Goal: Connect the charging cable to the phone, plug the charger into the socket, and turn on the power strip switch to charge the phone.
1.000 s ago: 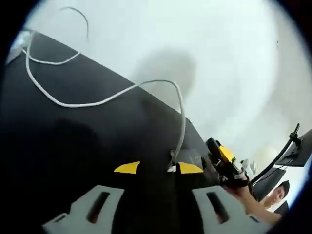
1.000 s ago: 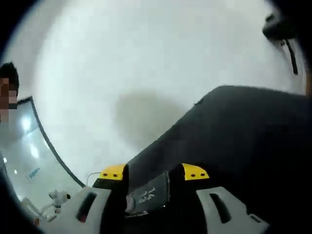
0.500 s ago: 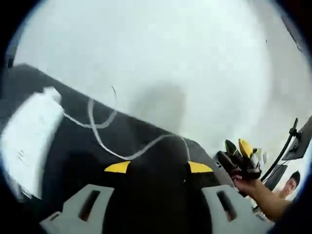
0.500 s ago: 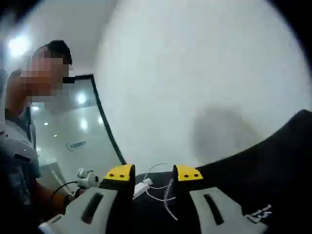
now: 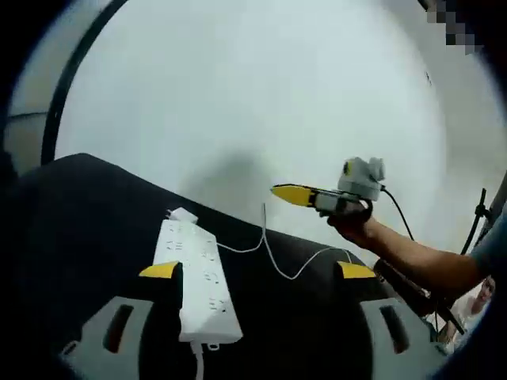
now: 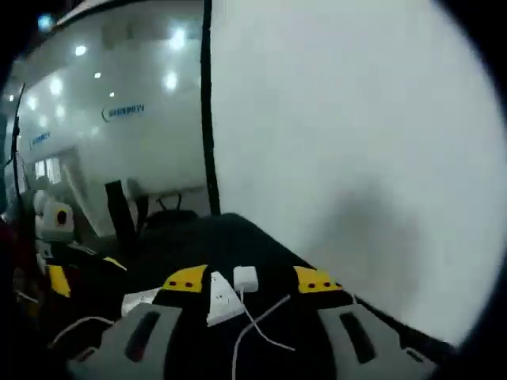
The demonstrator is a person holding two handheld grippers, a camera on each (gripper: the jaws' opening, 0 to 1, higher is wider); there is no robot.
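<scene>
A white power strip [image 5: 195, 279] lies on the black table [image 5: 79, 229], running away from me, with its near end by my left jaw. A white charger [image 5: 182, 215] sits at its far end, and a thin white cable [image 5: 273, 257] loops off to the right. My left gripper [image 5: 258, 271] is wide open above the table, holding nothing. My right gripper [image 5: 305, 195] hovers further back, held by a hand [image 5: 355, 227]. In the right gripper view, my right gripper [image 6: 252, 279] is open; beyond its tips lie the strip [image 6: 220, 299], charger [image 6: 245, 278] and cable [image 6: 260, 331].
A plain white wall [image 5: 253, 103] stands behind the table. Dark stands [image 5: 482, 218] rise at the right. In the right gripper view, a glass partition with a black frame [image 6: 209, 111] and a dark chair [image 6: 120, 207] stand at the left, behind the table's far edge.
Both views have swung round, so the power strip and charger now lie ahead. My left jaws have spread wider. The phone seen between my right jaws a second ago is gone from them.
</scene>
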